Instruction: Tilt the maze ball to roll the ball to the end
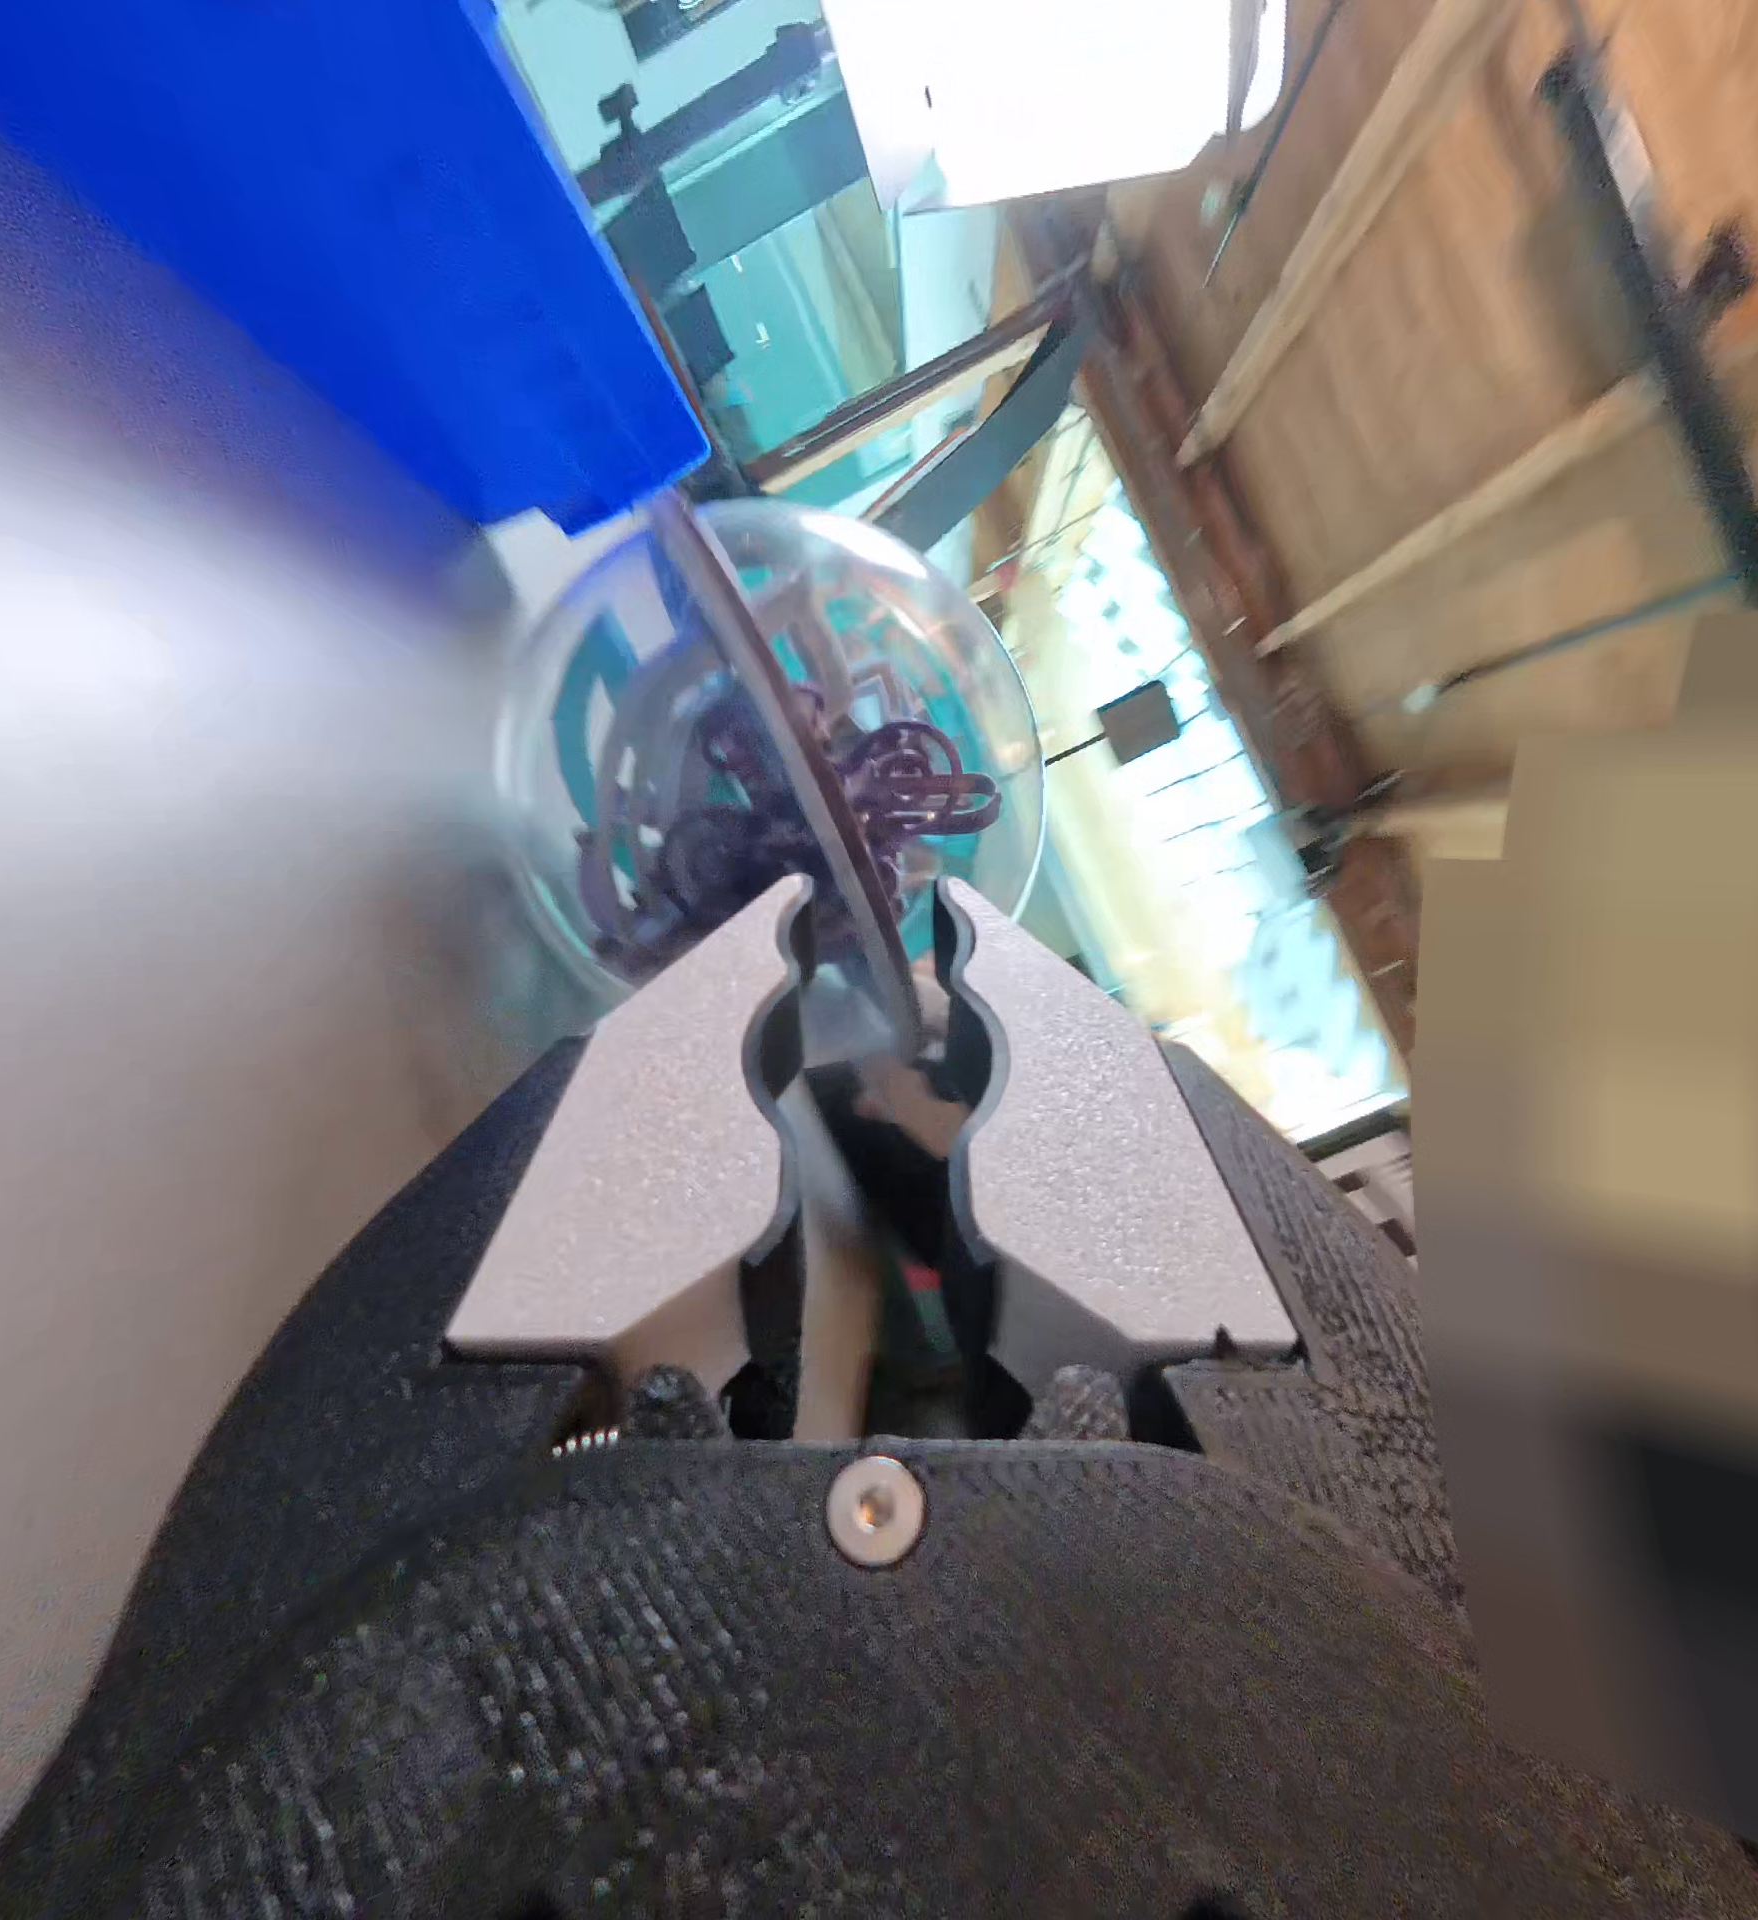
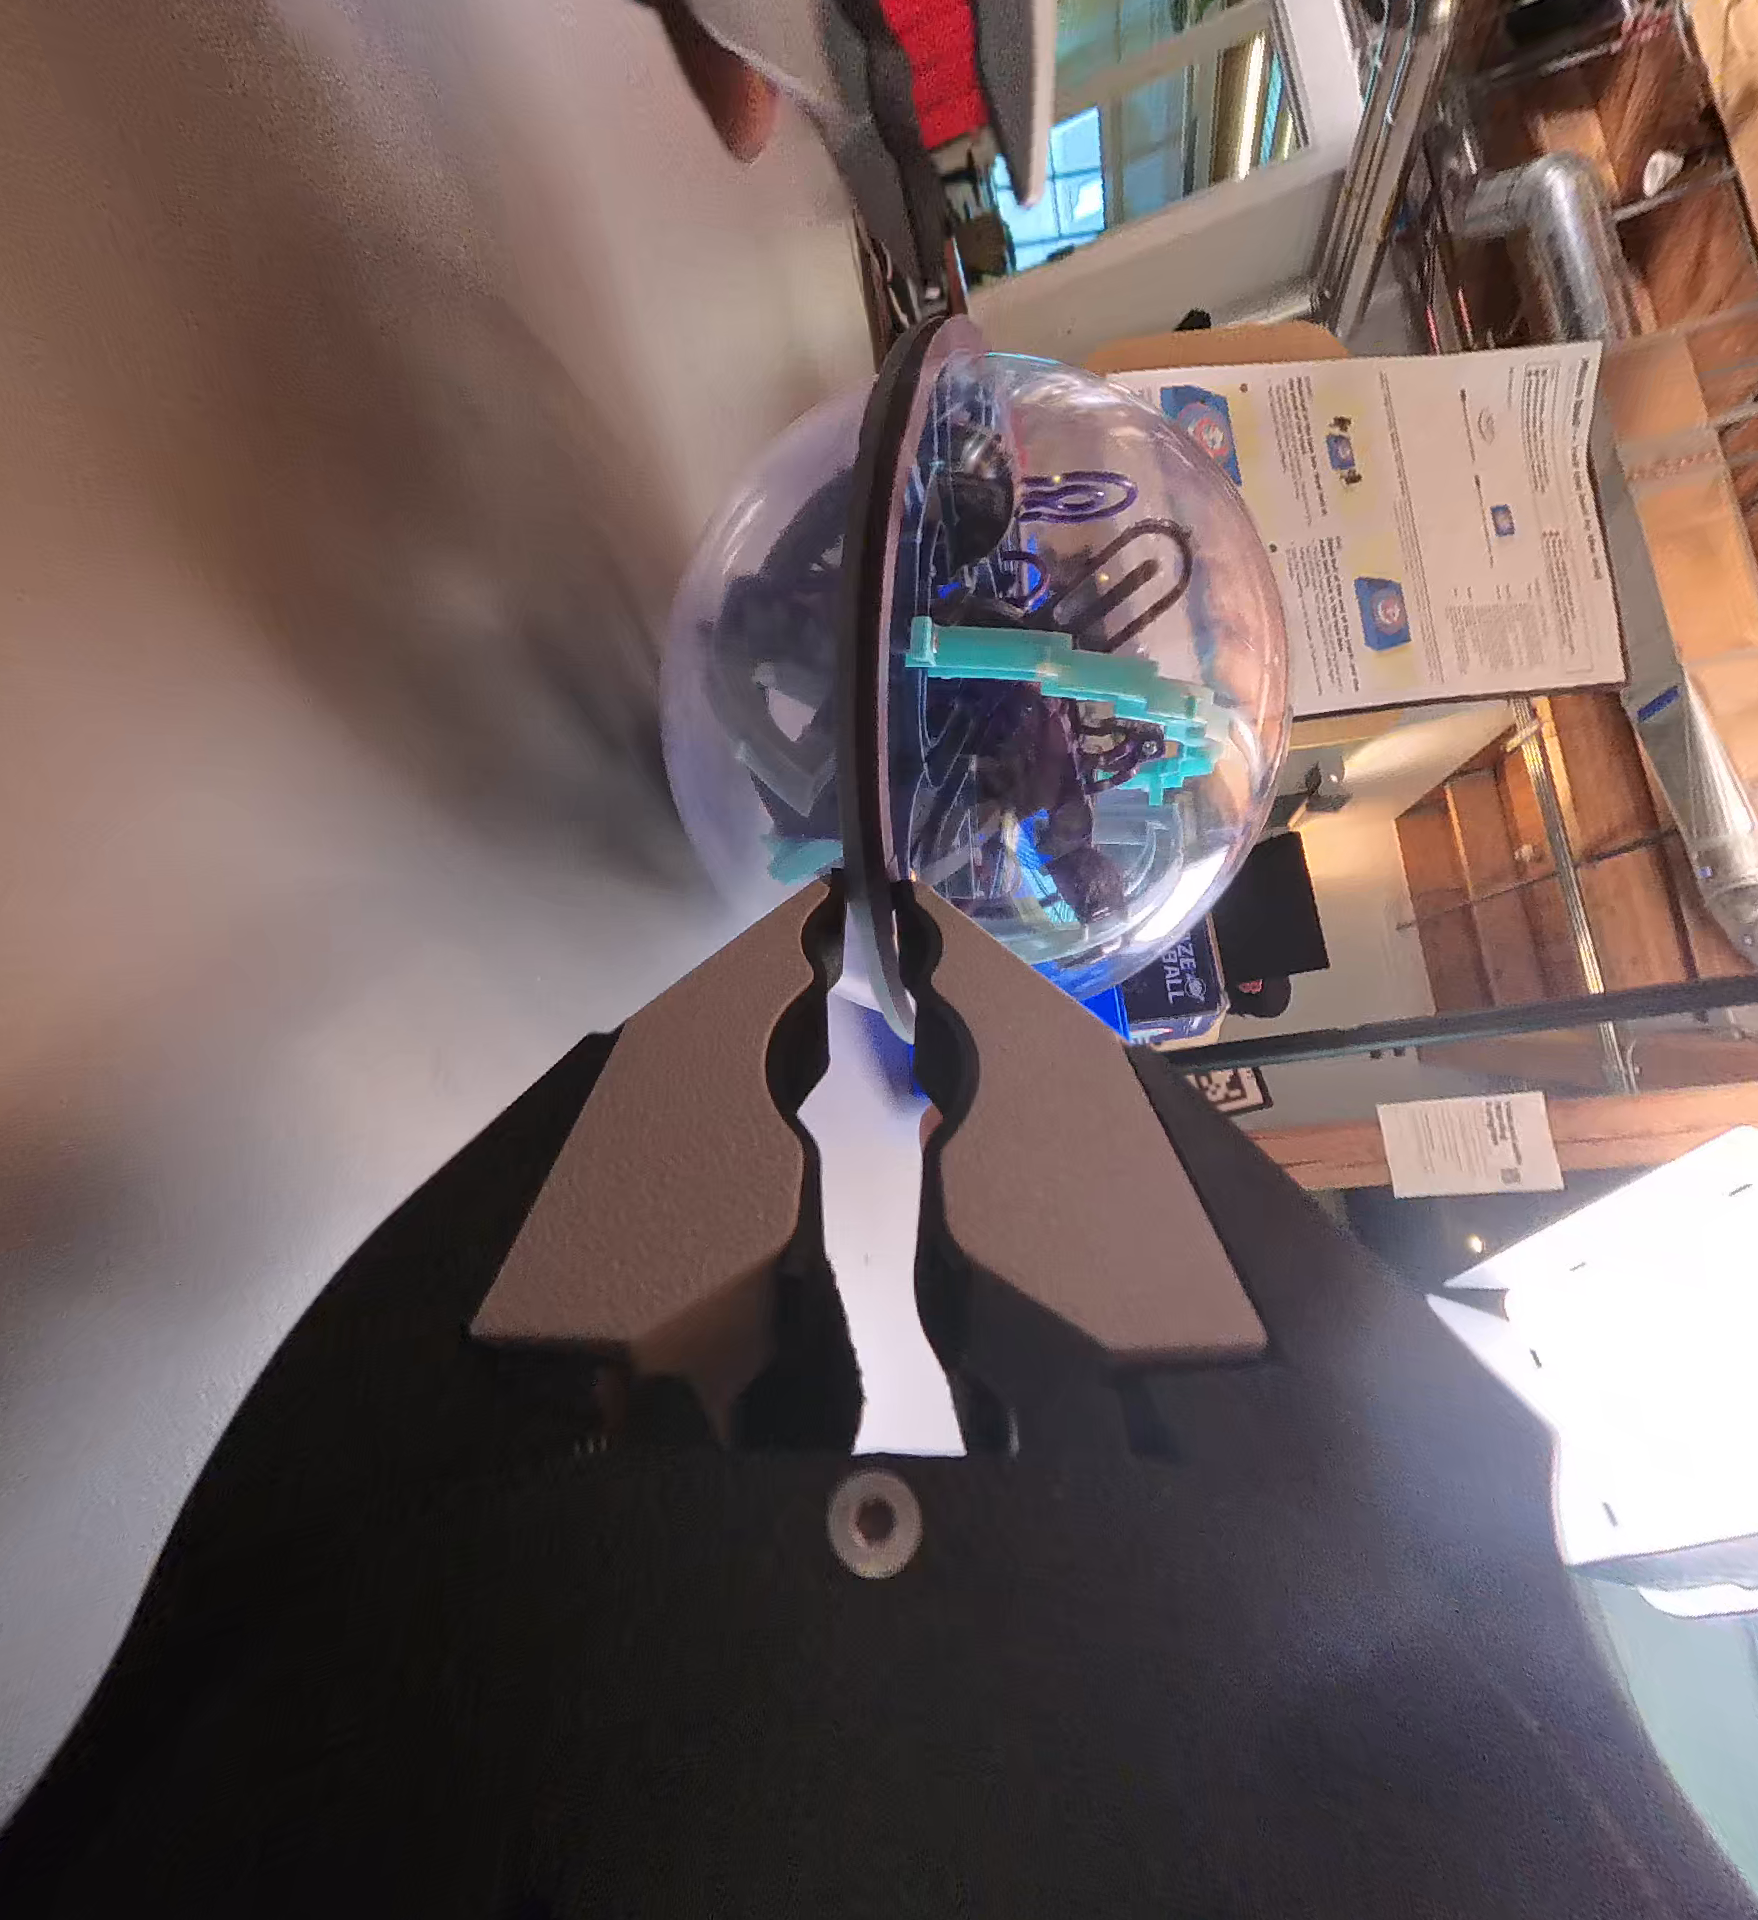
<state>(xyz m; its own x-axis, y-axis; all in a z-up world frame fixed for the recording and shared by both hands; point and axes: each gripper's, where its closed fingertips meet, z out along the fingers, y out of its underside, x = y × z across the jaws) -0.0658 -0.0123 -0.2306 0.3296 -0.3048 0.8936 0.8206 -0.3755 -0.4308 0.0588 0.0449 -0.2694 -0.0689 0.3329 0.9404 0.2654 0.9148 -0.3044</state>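
Observation:
The maze ball (image 1: 750, 727) is a clear plastic sphere with purple and teal tracks inside and a dark flat rim around its middle. It is held up in the air, turned so the rim stands on edge. My left gripper (image 1: 870, 899) is shut on the rim, which runs between its grey fingers (image 1: 667, 1122). In the right wrist view the maze ball (image 2: 1051, 665) shows sharply, and my right gripper (image 2: 867, 896) is shut on the rim on its side. I cannot pick out the small ball inside. Both views are rolled sideways.
A blue box (image 1: 314, 239) is close above the sphere in the left wrist view. A white table surface (image 2: 283, 520) fills the left of both views. A printed sheet (image 2: 1405, 530) and a dark blue box (image 2: 1176, 987) stand behind the sphere. Wooden shelving (image 1: 1477, 364) lies beyond.

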